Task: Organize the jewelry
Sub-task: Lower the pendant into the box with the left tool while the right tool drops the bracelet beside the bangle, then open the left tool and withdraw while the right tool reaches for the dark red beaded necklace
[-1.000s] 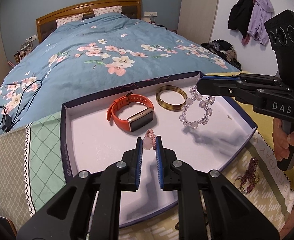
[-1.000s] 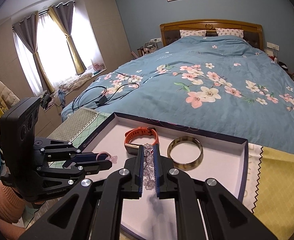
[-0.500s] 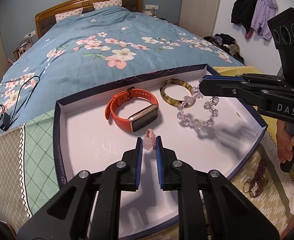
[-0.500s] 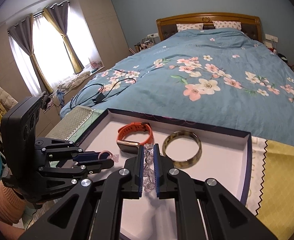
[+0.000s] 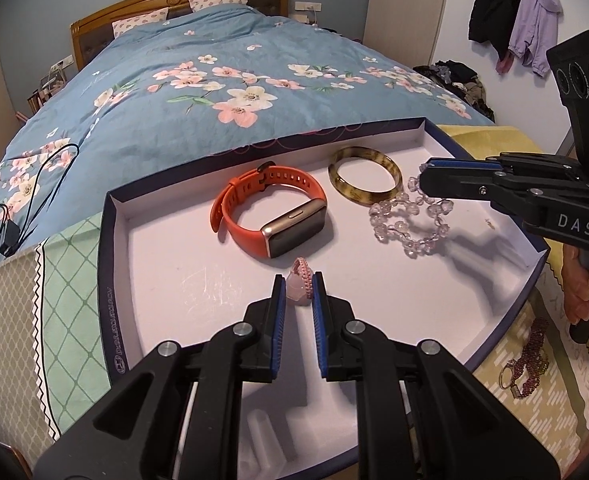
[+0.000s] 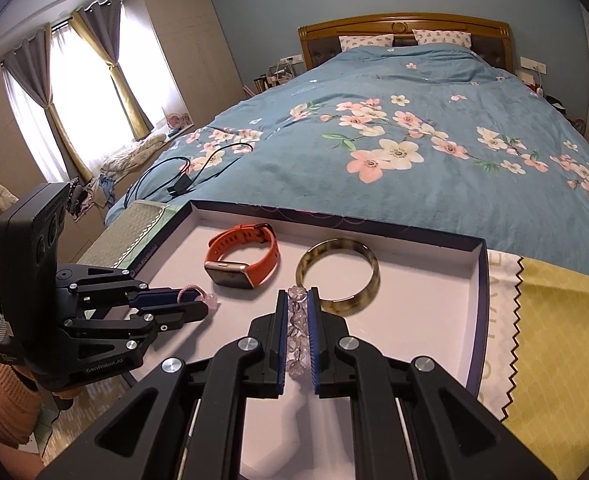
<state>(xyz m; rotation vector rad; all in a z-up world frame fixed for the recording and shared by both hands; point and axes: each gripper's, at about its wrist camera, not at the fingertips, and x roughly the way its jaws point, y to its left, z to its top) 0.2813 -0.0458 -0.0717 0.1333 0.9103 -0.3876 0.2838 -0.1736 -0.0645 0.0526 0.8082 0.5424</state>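
A shallow white tray (image 5: 112, 248) rests on the floral bed (image 5: 222, 92).

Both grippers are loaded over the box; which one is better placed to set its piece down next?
Right, probably. The right gripper holds the clear bead bracelet, already sagging onto the box floor beside the bangle. The left gripper holds its pink pendant higher.

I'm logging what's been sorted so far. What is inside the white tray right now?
Inside the tray: an orange smartwatch, a tortoiseshell bangle and a clear bead bracelet held by the right gripper. The floor under both grippers' jaws is hidden.
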